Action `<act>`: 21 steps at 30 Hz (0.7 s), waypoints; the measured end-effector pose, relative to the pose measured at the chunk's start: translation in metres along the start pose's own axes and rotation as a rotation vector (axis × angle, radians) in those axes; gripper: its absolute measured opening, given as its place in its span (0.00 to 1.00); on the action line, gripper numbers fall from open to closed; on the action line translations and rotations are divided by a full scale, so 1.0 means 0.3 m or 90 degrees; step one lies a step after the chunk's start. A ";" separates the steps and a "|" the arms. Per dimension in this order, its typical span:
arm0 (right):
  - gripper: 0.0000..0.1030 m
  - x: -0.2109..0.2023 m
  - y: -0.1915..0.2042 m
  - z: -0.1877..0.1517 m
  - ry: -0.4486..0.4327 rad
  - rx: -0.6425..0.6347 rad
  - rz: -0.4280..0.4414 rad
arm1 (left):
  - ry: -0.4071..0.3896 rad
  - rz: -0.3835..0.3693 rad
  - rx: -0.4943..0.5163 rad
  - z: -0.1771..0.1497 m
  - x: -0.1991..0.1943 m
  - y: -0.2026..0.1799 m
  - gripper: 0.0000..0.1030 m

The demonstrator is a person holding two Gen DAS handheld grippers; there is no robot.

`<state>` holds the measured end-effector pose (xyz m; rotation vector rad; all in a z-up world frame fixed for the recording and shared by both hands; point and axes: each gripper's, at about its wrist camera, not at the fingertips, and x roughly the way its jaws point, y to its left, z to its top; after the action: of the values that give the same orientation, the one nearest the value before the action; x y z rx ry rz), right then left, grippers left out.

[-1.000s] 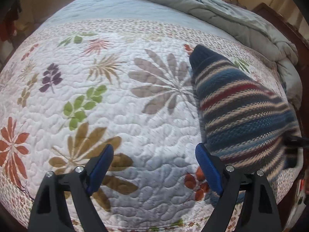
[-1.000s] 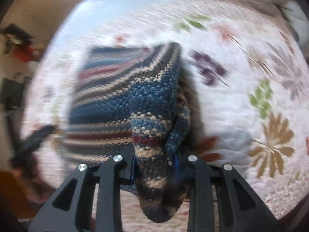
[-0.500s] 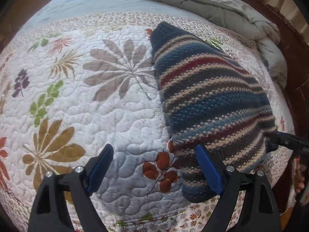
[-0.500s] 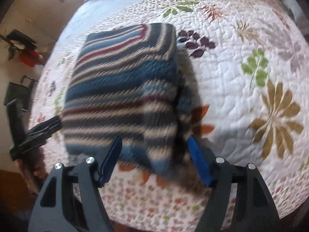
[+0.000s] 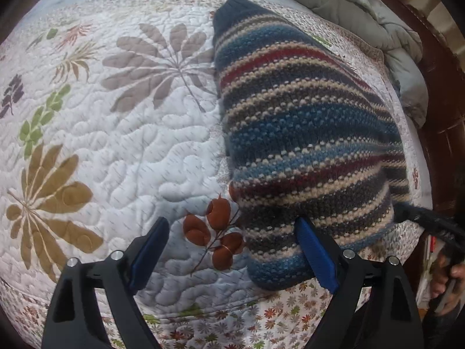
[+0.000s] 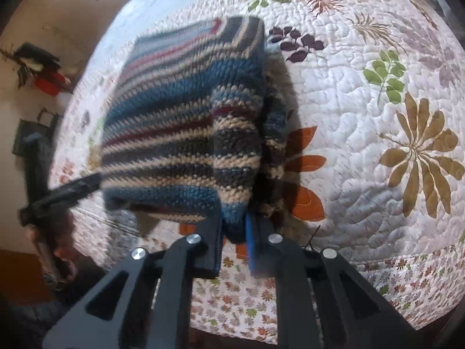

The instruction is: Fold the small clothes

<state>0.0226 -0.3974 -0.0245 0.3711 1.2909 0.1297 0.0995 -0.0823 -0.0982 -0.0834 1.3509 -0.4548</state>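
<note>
A folded striped knit sweater (image 5: 305, 145), blue, red, beige and dark, lies on the floral quilt (image 5: 130, 151) near the bed's front edge. It also shows in the right wrist view (image 6: 186, 122). My left gripper (image 5: 232, 258) is open, low over the quilt, with its right pad against the sweater's near corner. My right gripper (image 6: 234, 238) is shut on the sweater's near edge, pinching a fold of knit between its blue pads. The other gripper shows as a dark blurred shape at the sweater's side in each view (image 5: 427, 221) (image 6: 66, 192).
A grey duvet (image 5: 363, 23) is bunched at the far right of the bed. A dark wooden bed frame (image 5: 444, 116) runs along the right. In the right wrist view, a wall with a red object (image 6: 46, 84) stands at left beyond the bed's edge.
My right gripper opened and let the sweater lie flat half a second ago, and has now shut again on its near edge. My left gripper drew closer to the sweater, staying open.
</note>
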 end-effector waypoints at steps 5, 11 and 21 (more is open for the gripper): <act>0.25 -0.023 -0.013 -0.007 0.006 -0.016 -0.017 | -0.007 0.027 0.019 -0.005 0.003 -0.028 0.87; 0.56 0.029 -0.002 -0.027 0.018 -0.015 -0.005 | -0.005 0.020 0.004 0.001 0.003 -0.028 0.87; 0.15 -0.040 0.025 -0.017 -0.015 -0.024 -0.008 | 0.000 0.006 -0.017 -0.006 0.012 -0.009 0.87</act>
<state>0.0153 -0.3930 -0.0120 0.3308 1.2651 0.1390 0.0975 -0.0857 -0.1013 -0.0990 1.3565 -0.4291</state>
